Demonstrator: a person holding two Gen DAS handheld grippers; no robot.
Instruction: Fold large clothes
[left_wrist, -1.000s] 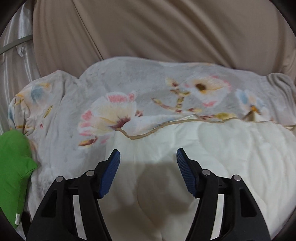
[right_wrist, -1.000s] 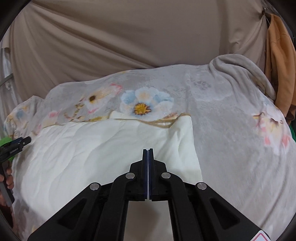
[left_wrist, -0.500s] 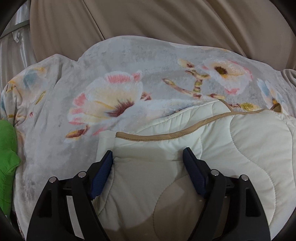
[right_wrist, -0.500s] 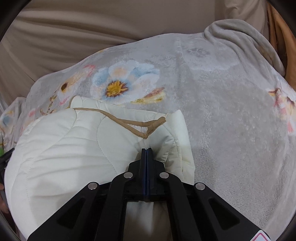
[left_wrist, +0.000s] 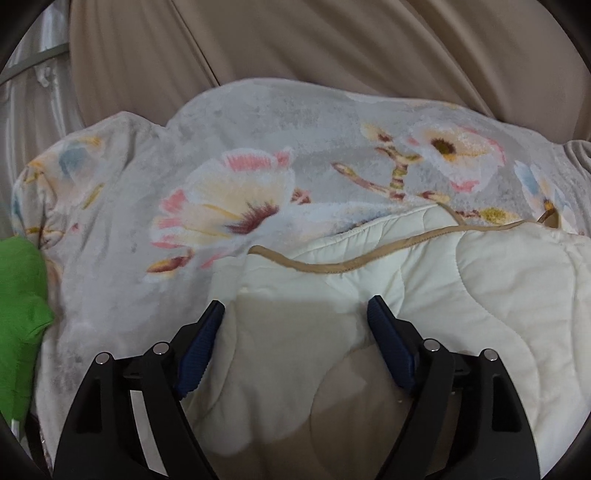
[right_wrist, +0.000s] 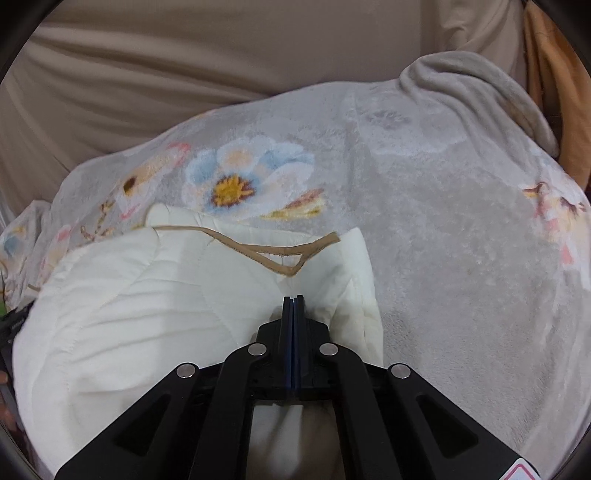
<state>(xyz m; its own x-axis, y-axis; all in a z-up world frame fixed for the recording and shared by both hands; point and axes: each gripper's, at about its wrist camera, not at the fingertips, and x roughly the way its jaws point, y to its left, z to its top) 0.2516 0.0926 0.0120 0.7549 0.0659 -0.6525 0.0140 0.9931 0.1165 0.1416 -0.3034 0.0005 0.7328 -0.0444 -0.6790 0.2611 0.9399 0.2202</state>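
Note:
A cream quilted garment (left_wrist: 424, 295) with tan piping lies folded over on a grey floral blanket (left_wrist: 229, 155). My left gripper (left_wrist: 295, 314) is open, its blue pads on either side of the garment's left part, low over it. My right gripper (right_wrist: 293, 301) is shut on the garment (right_wrist: 147, 295) near its right edge, where the cloth bunches around the tips. The tan-trimmed edge (right_wrist: 280, 254) lies folded back just ahead of the right gripper.
The floral blanket (right_wrist: 461, 221) covers the whole surface, bunched up at the far right. A beige curtain (left_wrist: 332, 48) hangs behind. A green cloth (left_wrist: 18, 295) lies at the left edge. An orange cloth (right_wrist: 554, 92) hangs at the far right.
The garment lay spread flat a second ago. Its far edge has come toward me and now lies doubled over. Both grippers have moved forward over it. The right stays shut, the left stays open.

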